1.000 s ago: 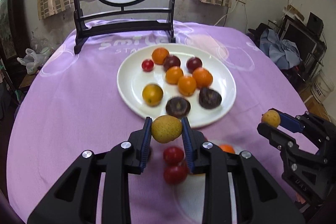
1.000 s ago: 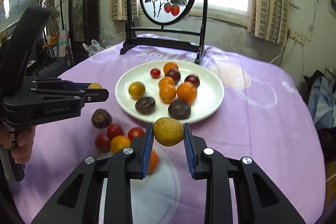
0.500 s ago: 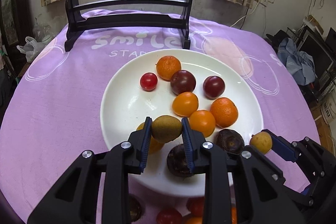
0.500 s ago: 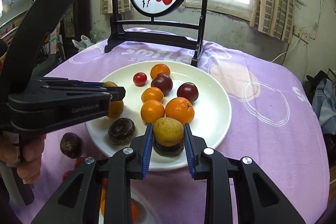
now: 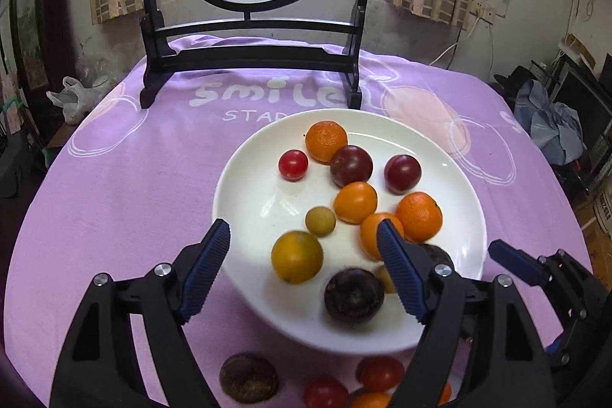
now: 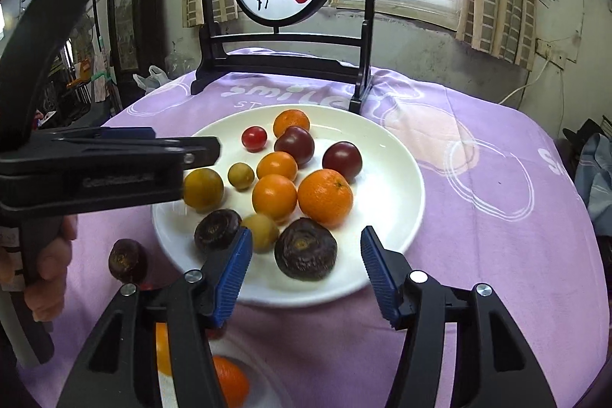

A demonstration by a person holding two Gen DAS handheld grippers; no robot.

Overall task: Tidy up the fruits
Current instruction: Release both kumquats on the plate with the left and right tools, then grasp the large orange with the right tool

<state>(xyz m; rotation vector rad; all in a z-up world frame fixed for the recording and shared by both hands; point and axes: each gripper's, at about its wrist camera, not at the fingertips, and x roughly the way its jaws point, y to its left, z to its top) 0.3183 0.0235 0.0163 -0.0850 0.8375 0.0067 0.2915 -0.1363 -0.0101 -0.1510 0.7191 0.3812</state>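
A white plate (image 5: 252,186) (image 6: 386,194) on the purple cloth holds several fruits: oranges, red and dark tomatoes, dark passion fruits. A small yellow-green fruit (image 5: 320,221) (image 6: 241,176) lies near the plate's middle. A second one (image 6: 261,231) lies at the front, half hidden in the left wrist view (image 5: 383,278). My left gripper (image 5: 304,257) is open and empty above the plate's near-left part. My right gripper (image 6: 306,255) is open and empty above the plate's front edge.
Loose fruits lie on the cloth in front of the plate: a dark passion fruit (image 5: 248,377) (image 6: 127,260), red tomatoes (image 5: 380,373) and oranges (image 6: 229,379). A black framed round painting stand (image 5: 252,56) (image 6: 283,64) stands behind the plate.
Both grippers have opened and let go of their yellow-green fruits, which now lie on the plate. Both moved forward over the plate from the loose fruits.
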